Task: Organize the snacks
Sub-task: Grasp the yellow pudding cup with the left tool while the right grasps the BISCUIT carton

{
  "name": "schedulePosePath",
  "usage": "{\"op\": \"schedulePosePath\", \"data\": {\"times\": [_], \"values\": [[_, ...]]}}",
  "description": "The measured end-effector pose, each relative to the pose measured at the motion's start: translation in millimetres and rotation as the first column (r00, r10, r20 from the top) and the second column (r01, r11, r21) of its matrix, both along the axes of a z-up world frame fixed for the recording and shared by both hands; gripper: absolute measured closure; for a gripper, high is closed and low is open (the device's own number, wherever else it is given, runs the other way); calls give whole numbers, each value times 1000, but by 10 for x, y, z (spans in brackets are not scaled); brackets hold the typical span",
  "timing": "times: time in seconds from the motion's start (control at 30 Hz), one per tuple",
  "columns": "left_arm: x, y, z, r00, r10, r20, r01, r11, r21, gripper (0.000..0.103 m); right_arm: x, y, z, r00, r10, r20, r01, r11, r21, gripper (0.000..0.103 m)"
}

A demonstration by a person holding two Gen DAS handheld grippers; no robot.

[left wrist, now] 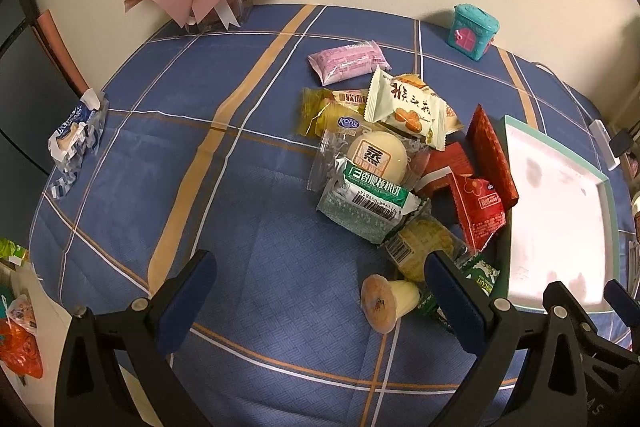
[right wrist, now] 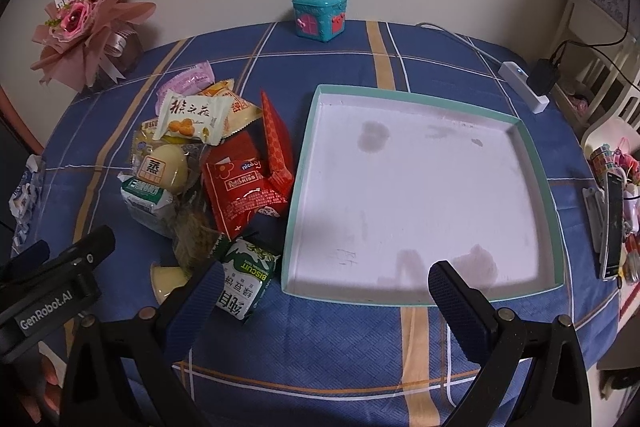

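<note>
1. The tray (right wrist: 420,195) with a teal rim lies on the worktop (right wrist: 320,339) toward its right edge, holding nothing.
2. The snacks (right wrist: 208,163) are heaped just beside the tray's left rim.
3. Left tongs (left wrist: 320,291) and right tongs (right wrist: 326,291) both gape wide, holding nothing.

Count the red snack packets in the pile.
3. A long red packet leans beside the tray, a flat red packet lies in front of it, and a small red box shows behind. More may be buried.
</note>
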State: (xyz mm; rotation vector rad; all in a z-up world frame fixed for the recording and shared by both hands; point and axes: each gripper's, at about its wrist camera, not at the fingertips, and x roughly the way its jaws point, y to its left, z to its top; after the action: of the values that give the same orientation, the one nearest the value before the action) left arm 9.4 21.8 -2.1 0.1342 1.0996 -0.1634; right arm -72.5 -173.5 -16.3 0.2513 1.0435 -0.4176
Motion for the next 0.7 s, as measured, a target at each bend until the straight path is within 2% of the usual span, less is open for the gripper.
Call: {"op": "schedulePosePath", "data": {"times": [0.3, 0.53, 0.7], "values": [[14, -16, -76, 999, -1, -43, 0, 1000, -8, 0, 14, -4, -33, 1000, 2, -16, -2, 1000, 1, 0], [67, -113, -441, 982, -14, -189, 11, 1000, -14, 1, 84, -22, -255, 995, 8, -101, -5, 999, 37, 0], [80, -174, -649, 963, -24, -267, 11, 999, -47, 12, 93, -49, -411, 986, -2, -164, 8, 999, 38, 0]]}}
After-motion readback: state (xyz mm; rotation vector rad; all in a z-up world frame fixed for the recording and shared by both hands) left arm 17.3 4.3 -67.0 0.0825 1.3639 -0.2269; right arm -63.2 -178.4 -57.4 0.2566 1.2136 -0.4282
